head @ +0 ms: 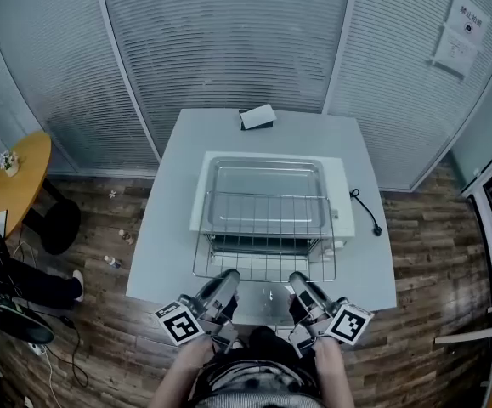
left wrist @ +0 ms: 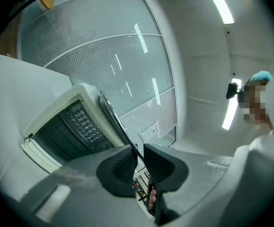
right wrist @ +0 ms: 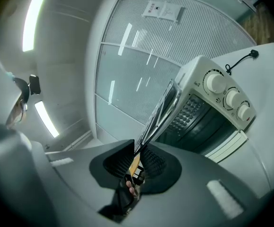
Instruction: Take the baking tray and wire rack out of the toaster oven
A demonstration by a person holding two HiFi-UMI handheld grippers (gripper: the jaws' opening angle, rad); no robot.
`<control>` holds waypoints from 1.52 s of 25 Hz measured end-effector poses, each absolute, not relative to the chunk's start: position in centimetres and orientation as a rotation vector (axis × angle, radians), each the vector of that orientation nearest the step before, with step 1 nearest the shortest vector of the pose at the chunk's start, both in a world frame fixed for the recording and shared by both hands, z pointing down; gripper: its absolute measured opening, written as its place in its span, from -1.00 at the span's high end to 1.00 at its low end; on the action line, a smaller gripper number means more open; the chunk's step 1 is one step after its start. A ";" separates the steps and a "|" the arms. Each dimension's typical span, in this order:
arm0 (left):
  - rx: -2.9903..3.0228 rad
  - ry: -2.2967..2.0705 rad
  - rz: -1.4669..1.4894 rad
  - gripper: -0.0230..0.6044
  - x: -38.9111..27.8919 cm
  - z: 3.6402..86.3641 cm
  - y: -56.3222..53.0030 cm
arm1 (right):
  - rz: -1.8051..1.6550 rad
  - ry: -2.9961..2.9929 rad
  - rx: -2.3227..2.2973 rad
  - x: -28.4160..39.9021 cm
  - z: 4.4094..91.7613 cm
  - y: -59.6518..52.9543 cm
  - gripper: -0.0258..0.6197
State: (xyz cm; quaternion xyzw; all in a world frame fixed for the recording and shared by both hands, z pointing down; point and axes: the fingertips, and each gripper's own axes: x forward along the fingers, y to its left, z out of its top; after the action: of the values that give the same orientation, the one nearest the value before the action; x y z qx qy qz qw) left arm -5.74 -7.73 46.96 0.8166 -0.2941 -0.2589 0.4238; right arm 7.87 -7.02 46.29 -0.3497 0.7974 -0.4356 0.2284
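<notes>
A white toaster oven (head: 344,195) stands mid-table with its dark mouth facing me. The wire rack (head: 267,262) hangs out in front of it, above the table. My left gripper (head: 226,281) and right gripper (head: 300,281) are each shut on its near edge. The baking tray (head: 267,184) shows beyond the rack's far part, over the oven's top; I cannot tell what it rests on. In the left gripper view the gripper (left wrist: 140,152) pinches the rack (left wrist: 115,122) edge-on, with the oven (left wrist: 61,122) behind. The right gripper (right wrist: 137,151) clamps the rack (right wrist: 158,111) beside the oven's knobs (right wrist: 224,98).
A small black-and-white box (head: 257,117) lies at the table's back edge. A black power cord (head: 366,212) trails right of the oven. A round yellow table (head: 12,177) and a seated person's legs (head: 33,283) are on the left. Ribbed glass partitions close off the back.
</notes>
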 end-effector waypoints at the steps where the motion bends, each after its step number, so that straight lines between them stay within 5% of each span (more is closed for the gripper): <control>1: 2.037 -0.738 -0.641 0.79 -5.7 47.0 -8.3 | -1.206 2.191 -0.970 7.9 46.3 -7.6 0.79; 12: 1.999 -0.759 -0.660 0.80 -4.8 46.8 -12.7 | -1.204 2.187 -0.999 8.8 46.0 -12.5 0.77; 15: 1.993 -0.782 -0.675 0.80 -5.0 46.6 -13.0 | -1.169 2.197 -1.035 9.5 45.9 -13.1 0.57; 19: 2.019 -0.888 -0.641 0.35 -6.4 46.8 -13.5 | -1.115 2.255 -1.077 9.4 45.9 -12.9 0.07; 27: 2.299 -1.332 -0.295 -0.19 -9.8 48.0 -11.0 | -0.717 2.537 -1.569 12.7 47.1 -10.8 -0.22; 31: 2.530 -1.558 0.015 -0.26 -10.1 47.3 -10.1 | -0.518 2.549 -1.819 15.4 47.1 -10.2 -0.25; 38: 2.620 -1.635 0.122 -0.26 -11.0 46.3 -11.6 | -0.372 2.602 -1.890 13.3 46.5 -11.0 -0.26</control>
State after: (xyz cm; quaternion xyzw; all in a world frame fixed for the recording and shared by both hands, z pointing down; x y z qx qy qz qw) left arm -11.03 -11.64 46.32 0.8475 -0.5288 0.0394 0.0253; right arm 13.32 -11.01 46.51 -0.5832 0.8028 -0.1148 -0.0482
